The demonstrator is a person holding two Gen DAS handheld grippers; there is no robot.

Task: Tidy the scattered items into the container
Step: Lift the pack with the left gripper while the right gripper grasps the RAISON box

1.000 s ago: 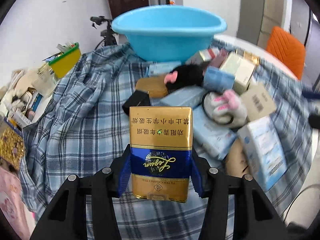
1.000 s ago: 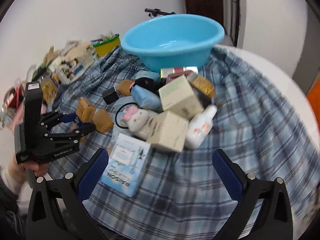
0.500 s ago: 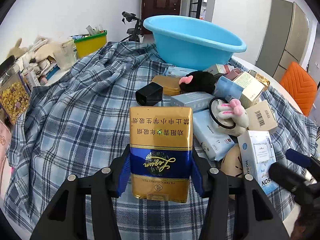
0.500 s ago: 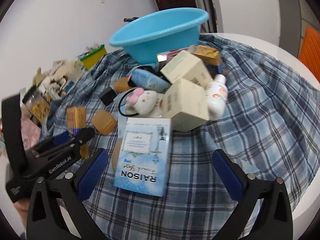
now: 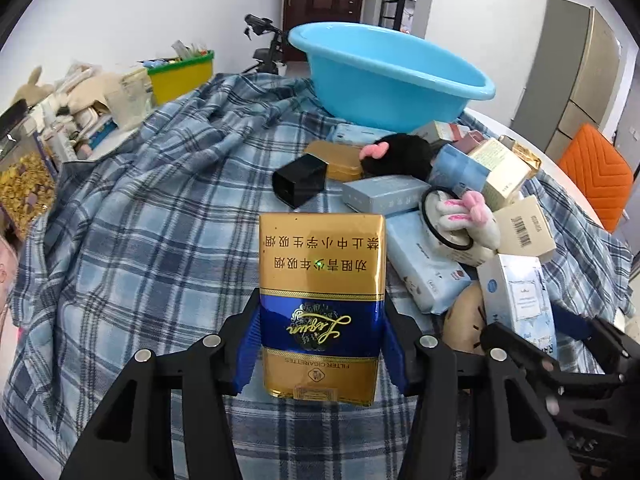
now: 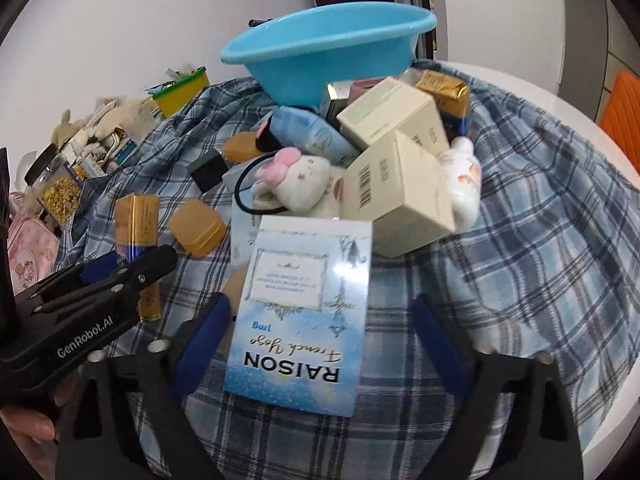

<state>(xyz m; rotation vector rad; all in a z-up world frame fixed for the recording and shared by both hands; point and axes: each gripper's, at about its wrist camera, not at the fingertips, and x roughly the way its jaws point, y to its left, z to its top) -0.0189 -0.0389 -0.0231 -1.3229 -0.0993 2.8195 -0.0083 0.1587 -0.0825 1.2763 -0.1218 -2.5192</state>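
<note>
Both grippers work: left gripper [image 5: 320,344] clamps the gold cigarette pack [image 5: 322,300]; right gripper [image 6: 320,344] jaws, closing around the blue RAISON box [image 6: 304,320], should squeeze its sides squarely before lifting toward the basin [image 6: 332,40].

Both grippers are matte black with angular, branching finger frames, silver screw heads at the joints and ridged blue pads. The left gripper [image 6: 132,264] carries white "GenRobot.AI" lettering along its side; a bare hand [image 6: 24,428] grips its handle.
</note>
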